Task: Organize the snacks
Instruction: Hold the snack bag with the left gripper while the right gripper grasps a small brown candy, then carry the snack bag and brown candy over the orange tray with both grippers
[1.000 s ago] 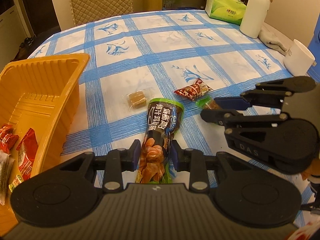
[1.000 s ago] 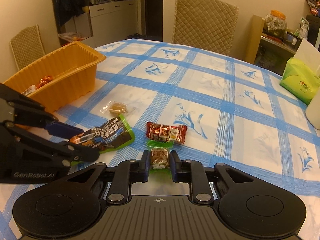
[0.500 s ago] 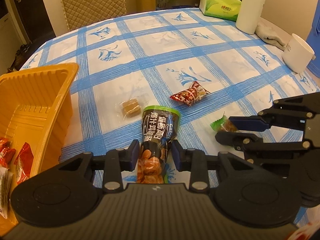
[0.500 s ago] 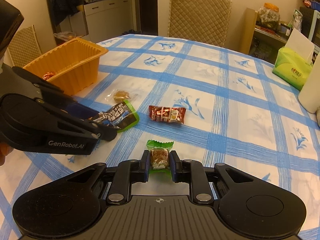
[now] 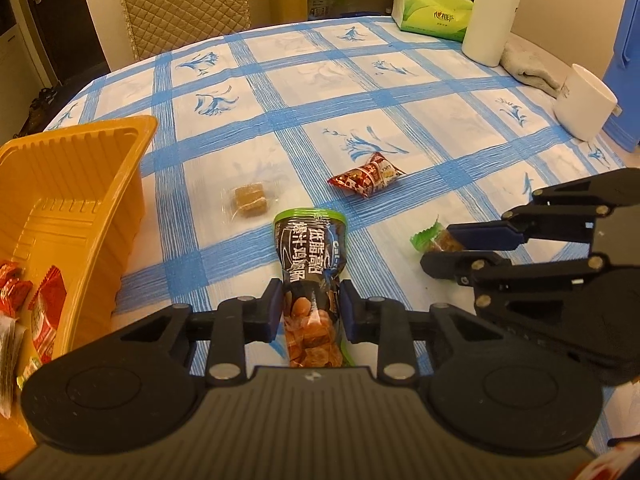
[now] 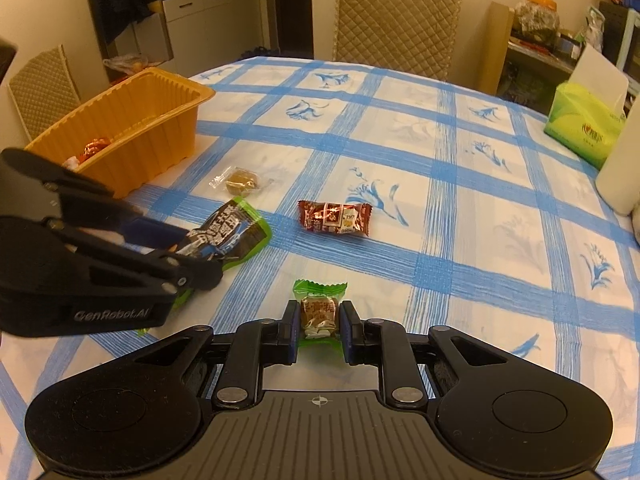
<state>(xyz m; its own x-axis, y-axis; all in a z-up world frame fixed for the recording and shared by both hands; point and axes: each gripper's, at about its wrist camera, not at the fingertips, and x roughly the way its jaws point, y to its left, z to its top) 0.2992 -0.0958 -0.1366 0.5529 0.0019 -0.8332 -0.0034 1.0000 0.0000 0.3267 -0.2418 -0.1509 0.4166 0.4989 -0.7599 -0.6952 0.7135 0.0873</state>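
Observation:
My left gripper [image 5: 308, 308] is shut on a long black-and-green snack pack [image 5: 310, 256], also seen in the right wrist view [image 6: 230, 232], held above the table. My right gripper [image 6: 319, 322] is shut on a small green-wrapped candy [image 6: 319, 310], which also shows in the left wrist view [image 5: 434, 240]. An orange tray [image 5: 68, 184] with several red packets inside sits at the left; in the right wrist view it stands [image 6: 128, 128] at the far left. A clear-wrapped brown sweet [image 5: 249, 201] and a red candy [image 5: 366, 174] lie on the checked tablecloth.
A green tissue box [image 5: 432, 10], a white bottle [image 5: 490, 12], a grey cloth [image 5: 528, 68] and a white cup [image 5: 584, 100] stand along the far right of the table. A quilted chair [image 6: 396, 20] is behind the table.
Both grippers have risen and drawn back from the table, each keeping its snack. The right gripper has moved further right, away from the left one.

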